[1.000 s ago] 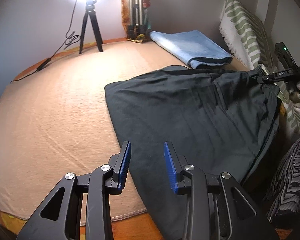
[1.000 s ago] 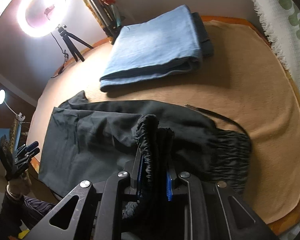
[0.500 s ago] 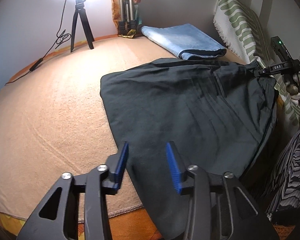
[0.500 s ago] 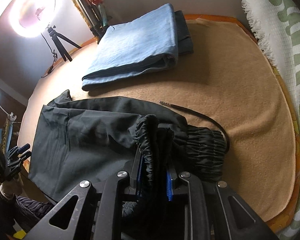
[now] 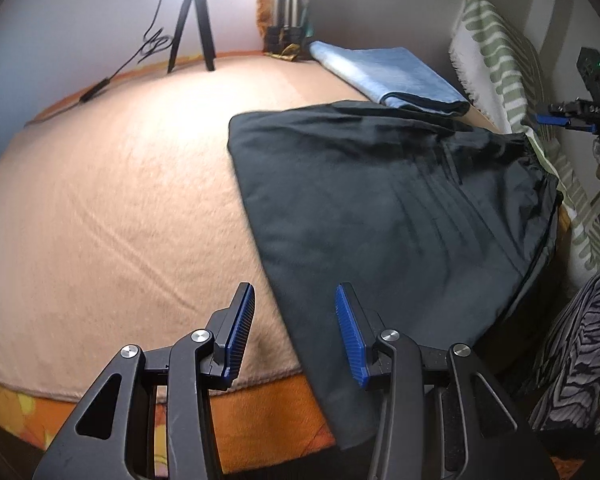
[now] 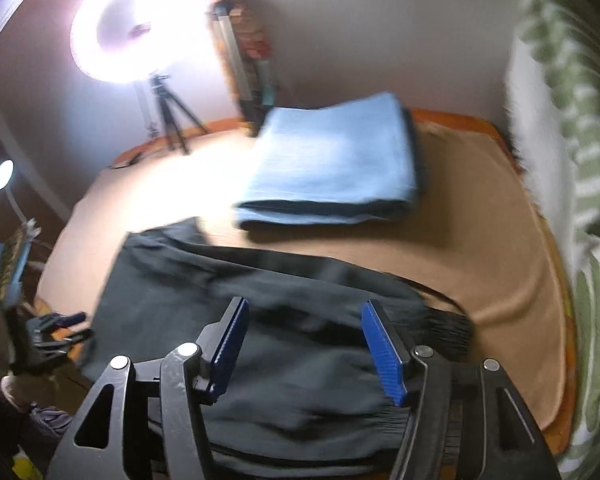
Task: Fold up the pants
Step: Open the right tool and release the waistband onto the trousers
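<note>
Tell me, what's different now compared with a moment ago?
The right tool has let go of the black pants' gathered waistband and lifted away; its jaws are opening, nothing between them. The waistband now lies flat on the bed. The left tool stays open and empty near the pants' edge. The folded blue cloth hasn't moved.

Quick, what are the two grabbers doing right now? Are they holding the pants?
Left gripper: open, holding nothing, above the edge of the black pants.
Right gripper: jaws opening, empty, above the pants' waistband.

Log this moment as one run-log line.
pants: flat on bed | right tongs: opening, nothing between | left tongs: open, empty
</note>
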`<state>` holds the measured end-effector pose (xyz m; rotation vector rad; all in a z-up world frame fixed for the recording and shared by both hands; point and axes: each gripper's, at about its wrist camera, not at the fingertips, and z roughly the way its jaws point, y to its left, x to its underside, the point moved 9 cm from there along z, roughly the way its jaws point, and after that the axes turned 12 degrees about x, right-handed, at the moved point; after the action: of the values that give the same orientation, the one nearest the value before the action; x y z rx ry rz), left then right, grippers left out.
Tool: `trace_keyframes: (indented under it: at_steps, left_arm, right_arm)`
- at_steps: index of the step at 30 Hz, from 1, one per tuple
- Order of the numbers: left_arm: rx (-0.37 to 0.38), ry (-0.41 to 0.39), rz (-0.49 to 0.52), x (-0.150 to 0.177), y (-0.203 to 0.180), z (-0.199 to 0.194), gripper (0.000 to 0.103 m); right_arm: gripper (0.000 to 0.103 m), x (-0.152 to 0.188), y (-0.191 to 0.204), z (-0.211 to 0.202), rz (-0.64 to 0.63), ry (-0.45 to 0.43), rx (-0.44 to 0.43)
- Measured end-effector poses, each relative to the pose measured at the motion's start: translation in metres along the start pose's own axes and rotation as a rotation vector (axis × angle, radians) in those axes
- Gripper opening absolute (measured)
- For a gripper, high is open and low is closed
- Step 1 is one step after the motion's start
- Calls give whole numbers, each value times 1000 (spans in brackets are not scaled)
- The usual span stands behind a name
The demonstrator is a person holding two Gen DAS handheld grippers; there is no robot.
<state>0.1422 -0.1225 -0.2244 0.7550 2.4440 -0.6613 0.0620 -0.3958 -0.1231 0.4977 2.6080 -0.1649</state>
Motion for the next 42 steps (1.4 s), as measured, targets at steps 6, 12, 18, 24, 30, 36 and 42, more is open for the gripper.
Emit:
trace_keyframes:
  at_steps: [6,12,18,24,30,36,42]
  left_arm:
    - [40,-2,-72,9,7,2,41]
    - [19,-8,-88,9,11,-1,41]
    - [-8,-1,-75,12,9,1,56]
    - [-9,0,-82,11,8,2,62]
    - [-11,-4,-86,11,8,2,63]
    - [-2,-13,-91,11,10,1,63]
    - [10,-21,-95,13,10,-1,62]
  right_arm:
    - [62,-6,88,8,-87,16,-120]
    - [63,-5,166,30,-192,26,-160]
    - [71,-1,234,50,-275,33,-196]
    - [74,5,282,71,-328,105,-248]
    - [73,4,311,97,-284,207,-292]
    - [59,7,330,121,-241,306,-299]
    - [50,16,341,134,-254,346,-272]
